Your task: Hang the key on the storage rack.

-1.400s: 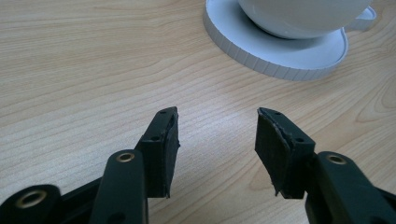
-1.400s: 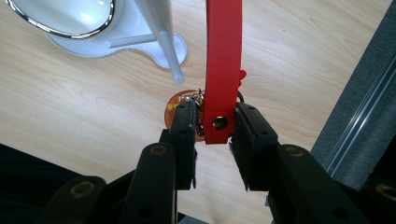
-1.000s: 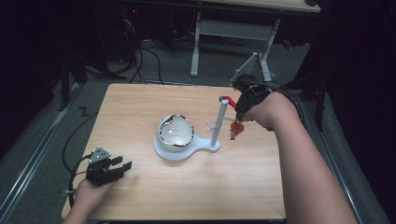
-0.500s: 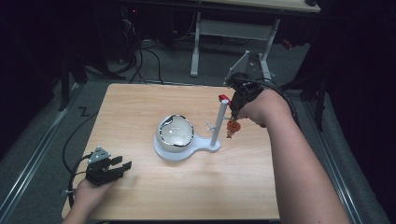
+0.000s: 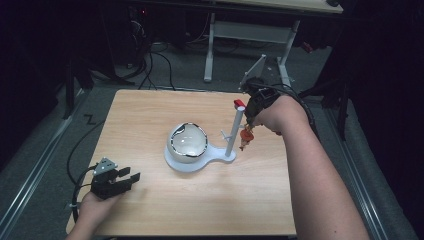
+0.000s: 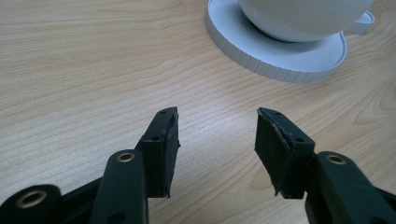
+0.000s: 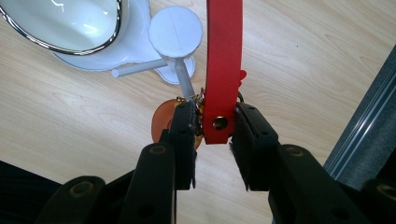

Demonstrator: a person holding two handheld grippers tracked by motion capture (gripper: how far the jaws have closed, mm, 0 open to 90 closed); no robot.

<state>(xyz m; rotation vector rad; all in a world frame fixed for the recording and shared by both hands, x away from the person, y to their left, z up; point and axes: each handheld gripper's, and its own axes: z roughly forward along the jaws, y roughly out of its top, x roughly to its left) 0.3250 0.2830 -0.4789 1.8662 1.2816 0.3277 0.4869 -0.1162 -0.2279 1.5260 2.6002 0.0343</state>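
Observation:
A white stand has a round base (image 5: 216,156) and an upright post (image 5: 232,135) with thin side pegs (image 7: 135,69). A white bowl with a shiny rim (image 5: 189,142) sits on the base. My right gripper (image 5: 252,107) is just right of the post's top, shut on a red strap (image 7: 223,70). The strap reaches past the post's flat cap (image 7: 175,31). An orange tag with small metal bits (image 5: 246,136) dangles below, close beside the post. My left gripper (image 5: 127,181) rests open and empty near the table's front left, its jaws (image 6: 217,135) pointing toward the base (image 6: 280,56).
The wooden table (image 5: 150,115) stands over grey floor. A cable (image 5: 80,145) runs along the table's left edge. Desk legs (image 5: 210,45) and cables stand beyond the far edge. The person's right forearm (image 5: 320,175) crosses the table's right side.
My right gripper has edged slightly left toward the post, bringing the dangling orange tag closer to it. The left gripper has stayed put.

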